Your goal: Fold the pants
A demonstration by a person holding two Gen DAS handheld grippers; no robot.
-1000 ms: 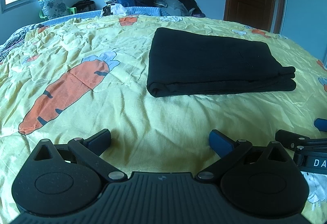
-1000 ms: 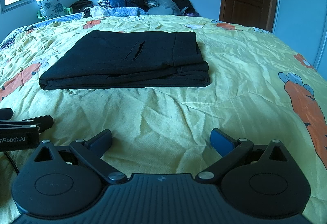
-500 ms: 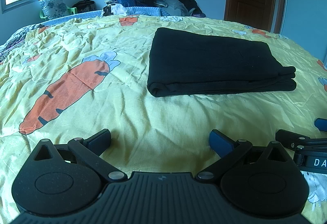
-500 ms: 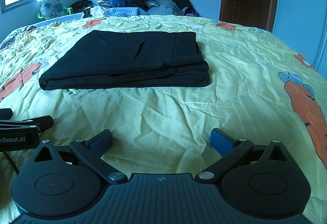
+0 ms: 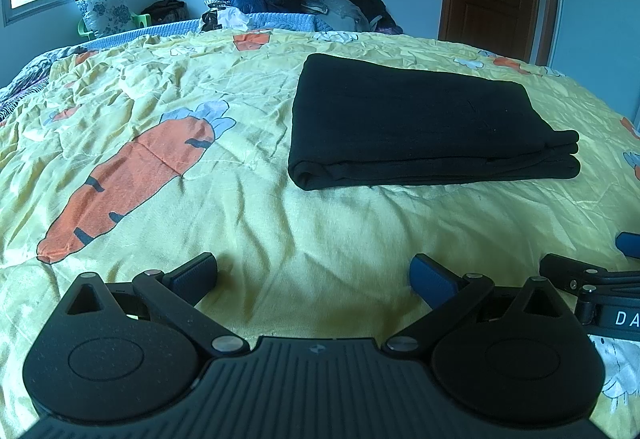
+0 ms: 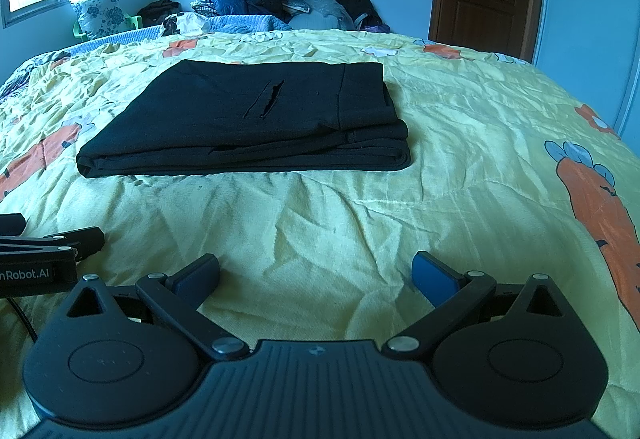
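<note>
Garment: folded black fabric pants [image 5: 420, 131], a flat rectangular stack on the yellow carrot-print bedspread [image 5: 240, 175].
Position, left view: upper right of centre, ahead and rightward of the left gripper [image 5: 314, 273].
Position, right view: pants [image 6: 256, 119] upper left of centre, ahead and leftward of the right gripper [image 6: 316, 273].
Long axis: across the frame, folded edge facing both grippers.
Fingers: both pairs spread apart, empty, low over the bedspread, well apart from the pants.
Nearer gripper: cannot tell.
Judgement: folding looks complete.
</note>
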